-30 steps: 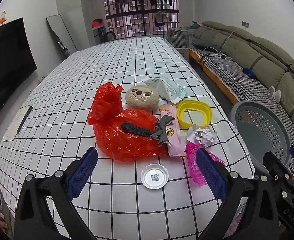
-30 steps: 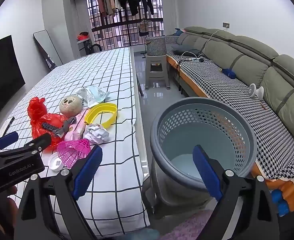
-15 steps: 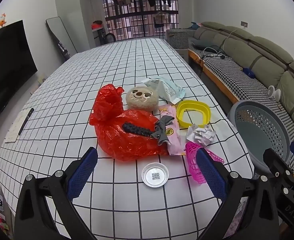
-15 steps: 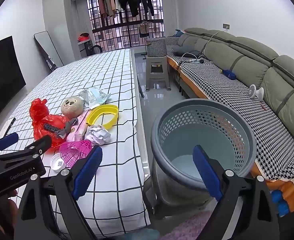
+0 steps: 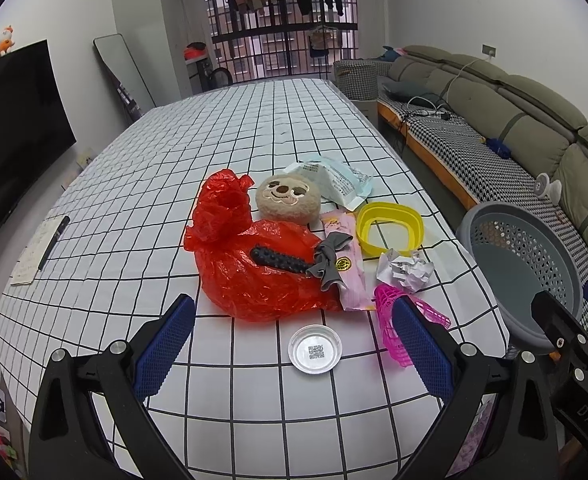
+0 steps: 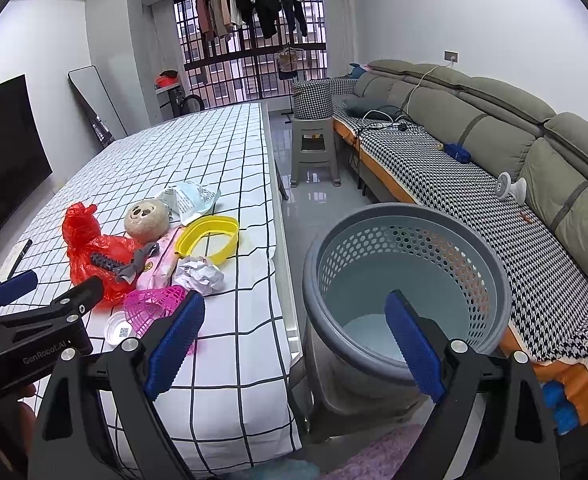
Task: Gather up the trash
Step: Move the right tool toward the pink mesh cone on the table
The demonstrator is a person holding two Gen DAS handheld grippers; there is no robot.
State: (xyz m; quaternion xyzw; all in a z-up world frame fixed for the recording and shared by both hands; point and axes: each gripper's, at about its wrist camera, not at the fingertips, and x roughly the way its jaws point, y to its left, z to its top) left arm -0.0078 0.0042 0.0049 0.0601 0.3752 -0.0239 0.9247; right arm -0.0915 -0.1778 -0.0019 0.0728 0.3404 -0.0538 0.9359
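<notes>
Here, the table [image 5: 254,128] wore a white cloth ruled in black squares, and the trash lay bunched near its right edge. A crinkled, glossy red plastic bag [image 5: 254,276] sat slumped with a knotted neck, and a black studded strip [image 5: 280,260] tied to a grey fabric bow [image 5: 329,256] lay across it. Behind it rested a round, fuzzy tan plush face [image 5: 288,200] with stitched features, touching a pale blue-and-white printed packet [image 5: 333,182]. A flat pink wrapper [image 5: 347,264] lay beside the bag, next to an empty yellow plastic ring [image 5: 389,230] with rounded corners. A crumpled white paper ball [image 5: 403,270] sat just in front of that ring, and a magenta plastic mesh piece [image 5: 387,312] lay nearest the right edge. A shallow clear round lid [image 5: 315,349] bearing a QR label sat alone, closest to the left hand-held gripper [image 5: 294,348], whose blue-padded fingers were spread wide and held nothing. The right hand-held gripper [image 6: 294,344] was likewise released, hanging over the gap between the table and a grey perforated plastic basket [image 6: 405,272] standing on the floor; nothing showed inside it but its smooth pale bottom.
</notes>
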